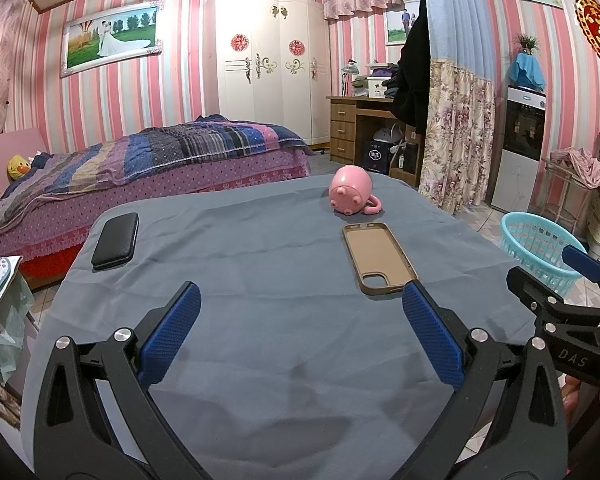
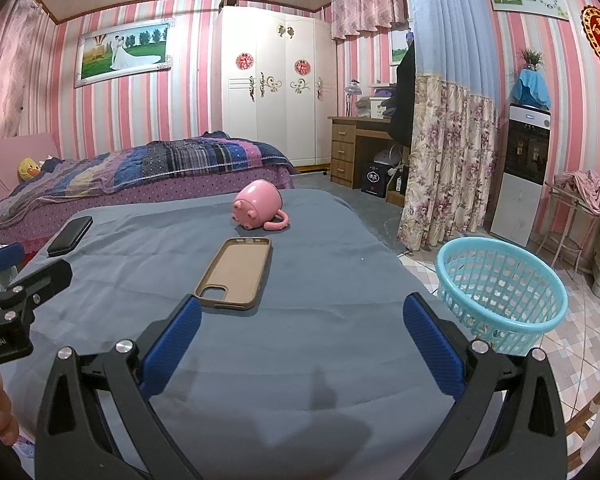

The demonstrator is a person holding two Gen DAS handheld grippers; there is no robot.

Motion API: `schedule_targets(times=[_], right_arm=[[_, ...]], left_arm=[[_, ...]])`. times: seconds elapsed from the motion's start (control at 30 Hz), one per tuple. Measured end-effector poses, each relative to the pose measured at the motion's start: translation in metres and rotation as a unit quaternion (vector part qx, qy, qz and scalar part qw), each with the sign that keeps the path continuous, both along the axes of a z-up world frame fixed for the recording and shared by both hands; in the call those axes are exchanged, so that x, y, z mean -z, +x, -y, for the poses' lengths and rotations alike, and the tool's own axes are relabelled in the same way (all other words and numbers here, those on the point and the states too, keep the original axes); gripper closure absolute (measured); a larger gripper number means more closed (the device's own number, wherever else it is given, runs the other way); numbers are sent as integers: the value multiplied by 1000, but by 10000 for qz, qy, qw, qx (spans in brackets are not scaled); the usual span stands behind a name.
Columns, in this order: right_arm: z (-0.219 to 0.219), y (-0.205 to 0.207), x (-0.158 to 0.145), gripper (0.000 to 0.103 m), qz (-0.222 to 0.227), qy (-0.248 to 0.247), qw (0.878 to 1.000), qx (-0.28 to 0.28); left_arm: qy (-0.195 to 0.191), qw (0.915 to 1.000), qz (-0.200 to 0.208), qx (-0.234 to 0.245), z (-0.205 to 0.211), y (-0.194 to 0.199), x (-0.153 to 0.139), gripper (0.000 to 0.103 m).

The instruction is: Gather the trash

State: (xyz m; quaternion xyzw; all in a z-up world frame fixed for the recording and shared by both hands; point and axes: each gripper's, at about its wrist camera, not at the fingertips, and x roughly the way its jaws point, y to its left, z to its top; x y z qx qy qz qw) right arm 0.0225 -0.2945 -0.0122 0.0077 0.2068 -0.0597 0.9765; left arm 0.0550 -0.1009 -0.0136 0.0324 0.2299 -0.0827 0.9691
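Tongs held spread, both empty: left gripper & right gripper over cloth-covered table; phone case btwn.

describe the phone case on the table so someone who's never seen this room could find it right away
Start at the table covered with a grey-blue cloth, in front of the bed. Three things lie on it: a tipped-over pink pig mug at the far end, a black case near the left edge, and the phone case nearer the middle. It is the only flat, open-faced one: tan inside, brown rim, camera cutout at the near end.
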Motion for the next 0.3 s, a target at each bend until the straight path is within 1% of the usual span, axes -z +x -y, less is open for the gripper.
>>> schedule_targets(times=[0.3], right_arm=[[0, -1, 0, 4, -1, 5, 10000, -1]], left_arm=[[-65, 10000, -39, 9, -1, 0, -1, 5]])
